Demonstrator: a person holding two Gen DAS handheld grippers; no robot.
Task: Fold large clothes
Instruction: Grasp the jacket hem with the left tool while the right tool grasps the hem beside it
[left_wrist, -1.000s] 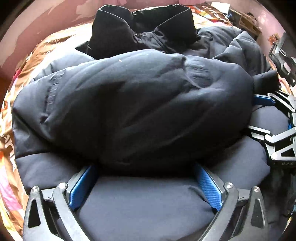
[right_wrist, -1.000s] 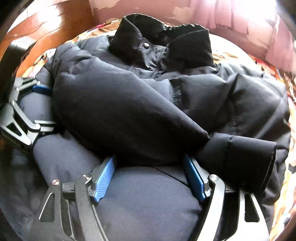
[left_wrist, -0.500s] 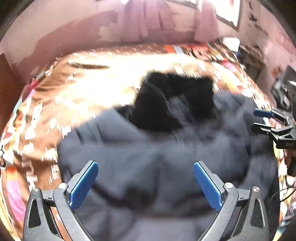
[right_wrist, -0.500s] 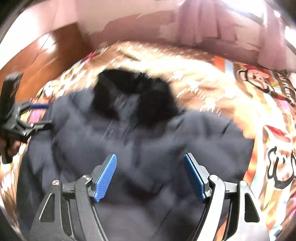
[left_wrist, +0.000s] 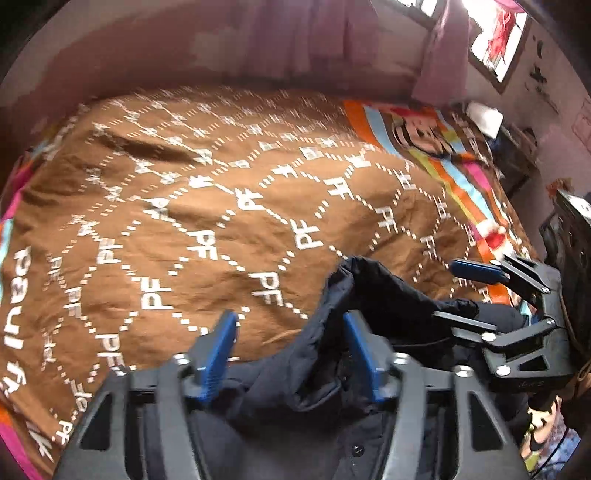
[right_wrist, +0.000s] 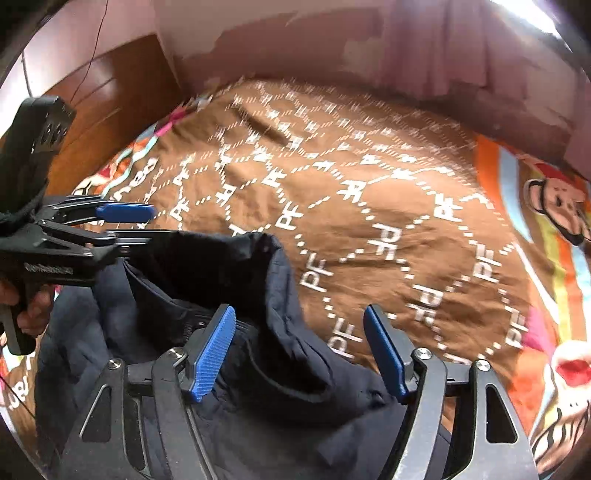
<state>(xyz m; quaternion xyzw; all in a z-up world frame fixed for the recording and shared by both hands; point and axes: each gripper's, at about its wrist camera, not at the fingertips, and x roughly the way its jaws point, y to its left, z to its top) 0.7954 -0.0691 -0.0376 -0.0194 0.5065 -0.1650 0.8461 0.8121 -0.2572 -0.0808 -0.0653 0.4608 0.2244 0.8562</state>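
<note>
A dark navy padded jacket (left_wrist: 314, 376) lies on the bed below both grippers, its black collar (left_wrist: 384, 291) standing up; it also shows in the right wrist view (right_wrist: 229, 373). My left gripper (left_wrist: 290, 354) is open above the jacket's collar area, its blue pads (left_wrist: 218, 347) apart, holding nothing. My right gripper (right_wrist: 299, 350) is open over the jacket's collar edge, empty. Each gripper shows in the other's view: the right gripper (left_wrist: 469, 295) at the right, the left gripper (right_wrist: 129, 223) at the left.
A brown bedspread (left_wrist: 221, 206) with white "PF" lettering and cartoon borders covers the bed. A pink wall (left_wrist: 221, 44) stands behind, a wooden headboard (right_wrist: 103, 96) at the left, and dark clutter (left_wrist: 517, 147) at the far right.
Both grippers rose from the folded jacket's lower part and moved forward toward the collar. The views now tilt up over the bedspread. Both jaws have narrowed.
</note>
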